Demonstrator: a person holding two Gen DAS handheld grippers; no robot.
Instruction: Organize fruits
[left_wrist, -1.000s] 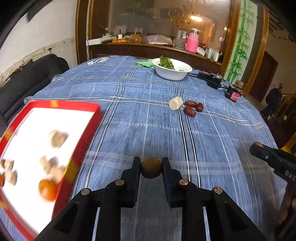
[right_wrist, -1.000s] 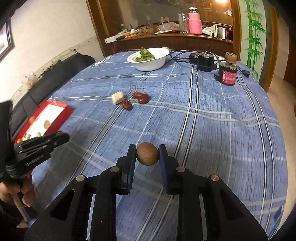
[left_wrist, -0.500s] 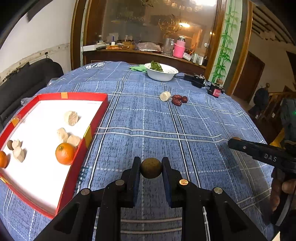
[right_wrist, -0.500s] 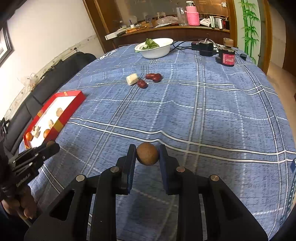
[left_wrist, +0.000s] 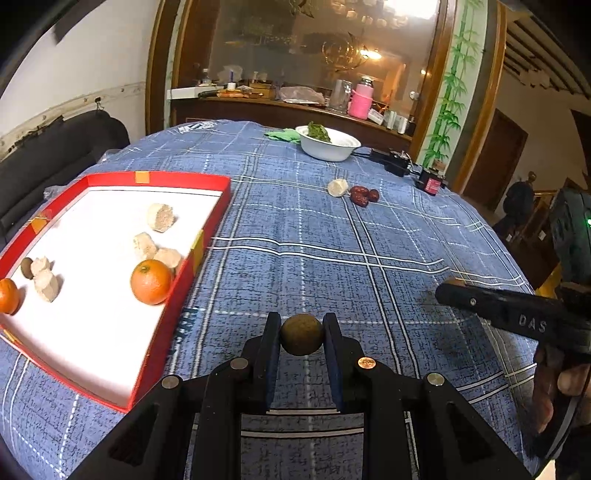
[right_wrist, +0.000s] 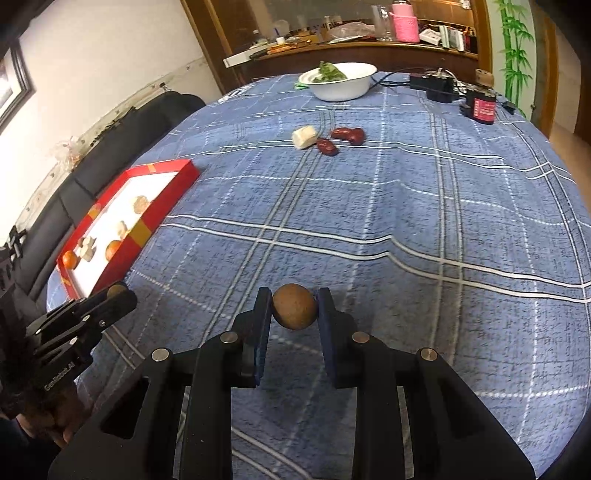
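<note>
My left gripper (left_wrist: 301, 334) is shut on a small brown round fruit (left_wrist: 301, 334), held above the blue checked cloth just right of the red tray's (left_wrist: 207, 236) near corner. My right gripper (right_wrist: 294, 311) is shut on a second brown round fruit (right_wrist: 294, 311) over the cloth's near middle. The tray holds two oranges (left_wrist: 150, 281), several pale chunks (left_wrist: 160, 217) and a small dark piece. Out on the cloth lie a pale chunk (left_wrist: 337, 187) and three red dates (left_wrist: 364, 195). Each gripper shows at the edge of the other's view, the left gripper (right_wrist: 118, 291) low at the left.
A white bowl of greens (left_wrist: 328, 143) stands at the table's far side, with black power adapters, cables and a red-labelled jar (right_wrist: 483, 107) to its right. A dark sofa (right_wrist: 122, 147) runs along the table's left. A wooden sideboard with clutter stands behind.
Both grippers drew back toward the table's near side, each still holding its fruit. The red tray swung from the blurred left edge into full view, and the dates look farther away.
</note>
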